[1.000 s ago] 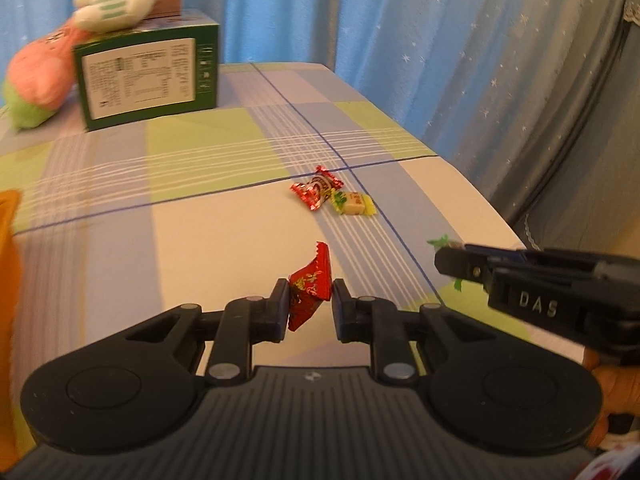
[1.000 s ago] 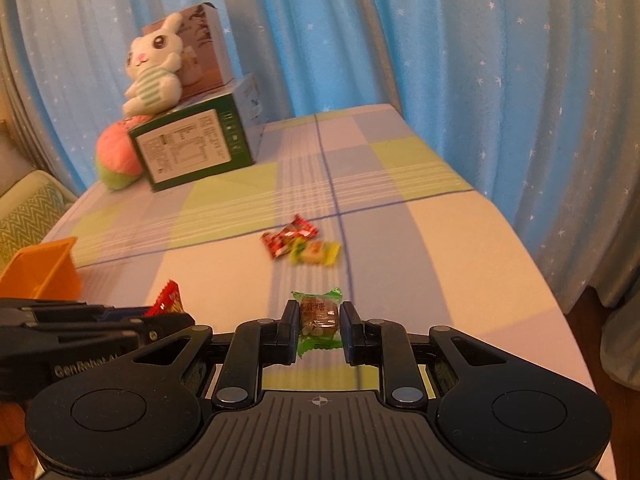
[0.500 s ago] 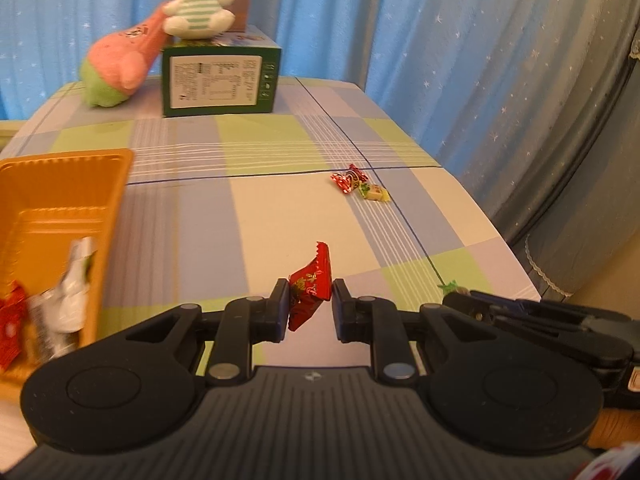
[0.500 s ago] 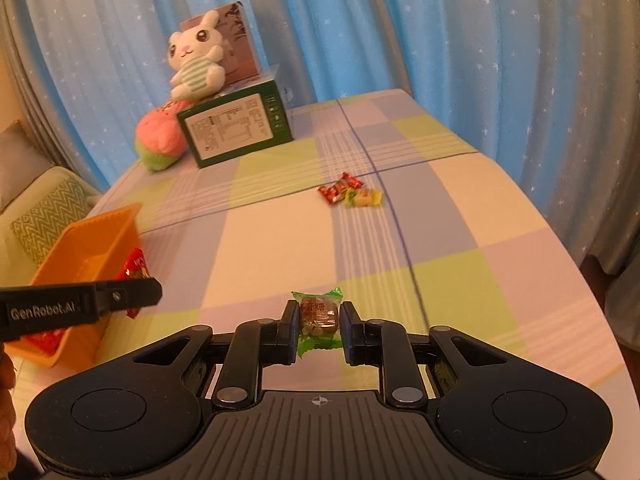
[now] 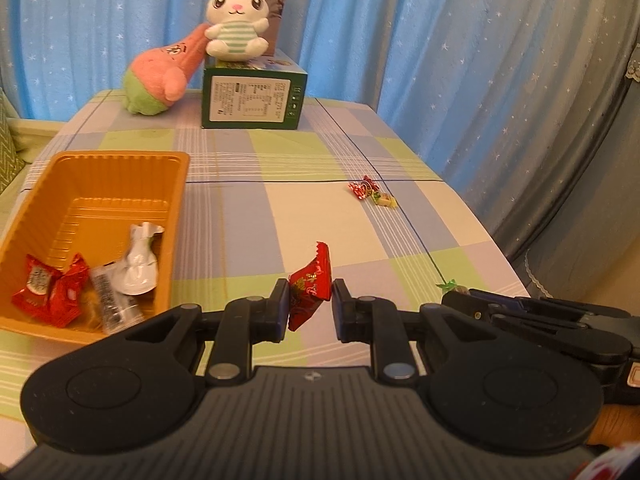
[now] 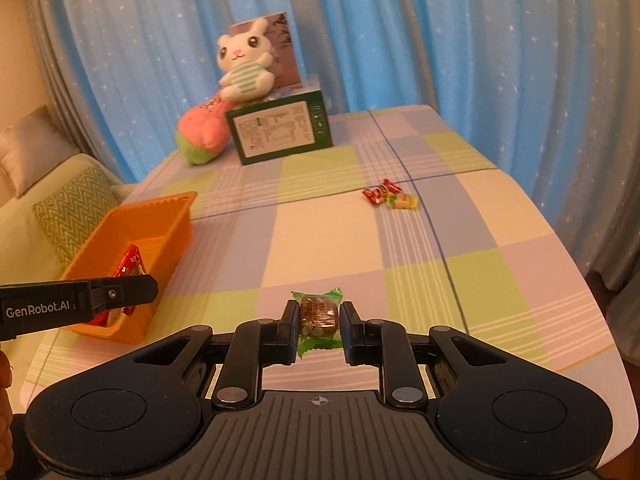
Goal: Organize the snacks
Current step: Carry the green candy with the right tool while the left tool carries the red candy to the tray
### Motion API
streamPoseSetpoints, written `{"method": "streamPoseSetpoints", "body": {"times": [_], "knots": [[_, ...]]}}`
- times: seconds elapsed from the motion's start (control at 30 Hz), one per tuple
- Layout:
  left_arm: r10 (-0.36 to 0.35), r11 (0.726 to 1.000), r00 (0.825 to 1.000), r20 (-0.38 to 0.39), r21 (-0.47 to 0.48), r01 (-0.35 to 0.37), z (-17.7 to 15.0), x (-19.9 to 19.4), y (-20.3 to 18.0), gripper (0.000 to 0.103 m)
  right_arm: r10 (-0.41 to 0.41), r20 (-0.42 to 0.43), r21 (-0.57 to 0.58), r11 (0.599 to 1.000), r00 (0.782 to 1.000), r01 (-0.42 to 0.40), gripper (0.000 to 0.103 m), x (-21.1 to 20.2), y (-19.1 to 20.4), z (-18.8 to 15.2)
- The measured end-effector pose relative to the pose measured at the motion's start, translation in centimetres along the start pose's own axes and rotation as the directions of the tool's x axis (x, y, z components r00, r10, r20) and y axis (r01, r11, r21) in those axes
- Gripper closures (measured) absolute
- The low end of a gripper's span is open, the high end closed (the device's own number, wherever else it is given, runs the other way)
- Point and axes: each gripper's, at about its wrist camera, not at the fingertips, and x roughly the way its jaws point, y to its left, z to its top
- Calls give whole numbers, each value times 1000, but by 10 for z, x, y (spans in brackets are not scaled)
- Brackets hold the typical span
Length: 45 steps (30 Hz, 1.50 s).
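Two wrapped sweets carried near the orange tray [image 5: 182,184].
Left gripper [image 5: 310,300] pinches a red candy [image 5: 310,286], right gripper [image 6: 319,322] a green candy [image 6: 319,312]; both look light, crinkly, slippery, best held mid-body.

Orange tray [image 5: 120,184]; red-wrapped candy [image 5: 310,288]; green-wrapped candy [image 6: 319,316]; worktop cloth [image 5: 280,208] checked lilac, green and cream; blue star-speckled curtains [image 5: 420,40]; dark green box [image 5: 252,100].

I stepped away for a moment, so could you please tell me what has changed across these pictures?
Both grippers drew back from the loose candies, so the orange tray has come into view. The left gripper stays shut on the red candy, the right gripper on the green-wrapped candy. Unchanged: the two candies on the cloth, the green box and the plush toys.
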Motion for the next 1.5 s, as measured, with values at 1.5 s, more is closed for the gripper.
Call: {"method": "streamPoseSetpoints", "body": {"times": [1.5], "knots": [[203, 971, 979, 31, -137, -198, 6, -54, 135, 83, 224, -58, -212, 950, 973, -231, 82, 54, 149, 22]]}}
